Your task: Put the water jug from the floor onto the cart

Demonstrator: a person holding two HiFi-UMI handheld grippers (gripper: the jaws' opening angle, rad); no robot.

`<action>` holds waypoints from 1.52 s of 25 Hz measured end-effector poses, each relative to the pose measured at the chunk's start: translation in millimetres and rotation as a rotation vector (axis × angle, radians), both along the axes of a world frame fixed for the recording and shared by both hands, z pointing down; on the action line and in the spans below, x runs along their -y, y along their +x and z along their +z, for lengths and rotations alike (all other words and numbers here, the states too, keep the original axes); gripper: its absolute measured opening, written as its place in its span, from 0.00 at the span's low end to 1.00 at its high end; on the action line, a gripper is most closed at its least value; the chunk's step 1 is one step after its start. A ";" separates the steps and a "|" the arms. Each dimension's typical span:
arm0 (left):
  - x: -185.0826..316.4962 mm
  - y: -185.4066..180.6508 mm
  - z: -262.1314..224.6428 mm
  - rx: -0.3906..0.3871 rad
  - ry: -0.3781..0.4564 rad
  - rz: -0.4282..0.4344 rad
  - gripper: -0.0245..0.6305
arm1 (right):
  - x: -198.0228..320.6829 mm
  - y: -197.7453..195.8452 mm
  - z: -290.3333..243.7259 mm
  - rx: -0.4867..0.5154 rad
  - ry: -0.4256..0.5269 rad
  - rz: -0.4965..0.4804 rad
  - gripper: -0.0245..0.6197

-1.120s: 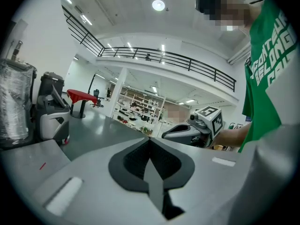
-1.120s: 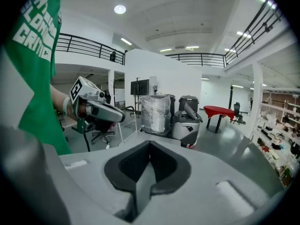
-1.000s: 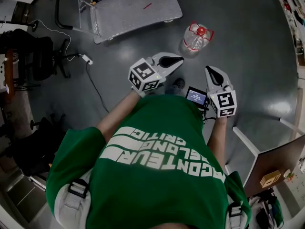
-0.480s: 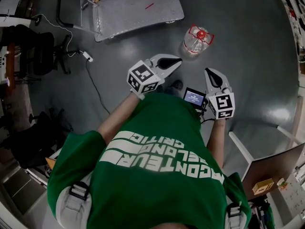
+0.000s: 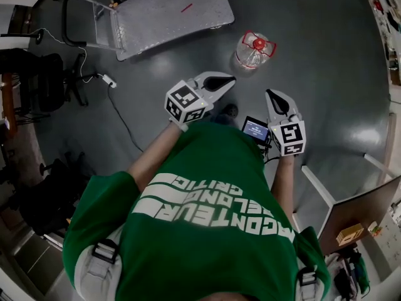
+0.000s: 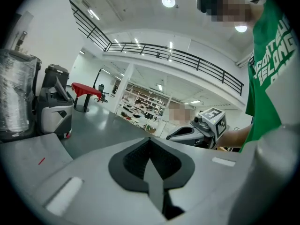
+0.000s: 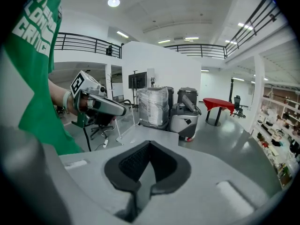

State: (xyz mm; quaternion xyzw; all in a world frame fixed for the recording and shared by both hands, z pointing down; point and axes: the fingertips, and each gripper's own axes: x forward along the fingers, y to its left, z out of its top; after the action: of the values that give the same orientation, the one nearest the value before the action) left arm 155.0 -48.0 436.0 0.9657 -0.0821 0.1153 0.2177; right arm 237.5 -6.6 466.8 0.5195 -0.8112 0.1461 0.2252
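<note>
So the water jug is a clear one with a red cap and red carry handle, standing upright on the grey floor. It's not on the cart. The cart is a flat grey platform with a little red mark on the deck and a tubular handle at its left end. It's parked up and to the left of the jug in the head view, and the jug is on the floor off the cart's near right corner, not touching it. Both claws hover short of the jug and touch nothing. The left gripper points at it from the lower left, and the right gripper is just below it and a bit to the right. Each gripper view shows its own jaws pressed together with nothing pinched between the black pads. The person holding them wears a green shirt, and there's a small lit screen by the right wrist. Further out, a white power strip with its cable lies on the floor left of the grippers, near a dark office chair. The right gripper view also shows a plastic-wrapped stack, a grey machine beside it, and a red table further back.
</note>
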 end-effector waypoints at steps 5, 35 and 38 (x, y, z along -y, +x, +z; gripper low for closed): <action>28.4 6.5 -1.3 -0.025 -0.012 0.047 0.06 | 29.7 7.3 0.5 -0.029 -0.020 0.060 0.03; 145.2 31.4 34.9 0.002 -0.056 0.156 0.06 | 129.6 37.5 30.0 -0.034 -0.114 0.242 0.03; 144.6 50.7 38.5 0.012 -0.059 0.161 0.06 | 133.7 59.8 36.0 -0.020 -0.113 0.244 0.03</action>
State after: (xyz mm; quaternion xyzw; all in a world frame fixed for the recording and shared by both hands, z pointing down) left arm 205.8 -192.6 474.6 0.9616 -0.0022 0.1406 0.2358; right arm 297.3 -140.3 502.9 0.6022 -0.7302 0.2128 0.2428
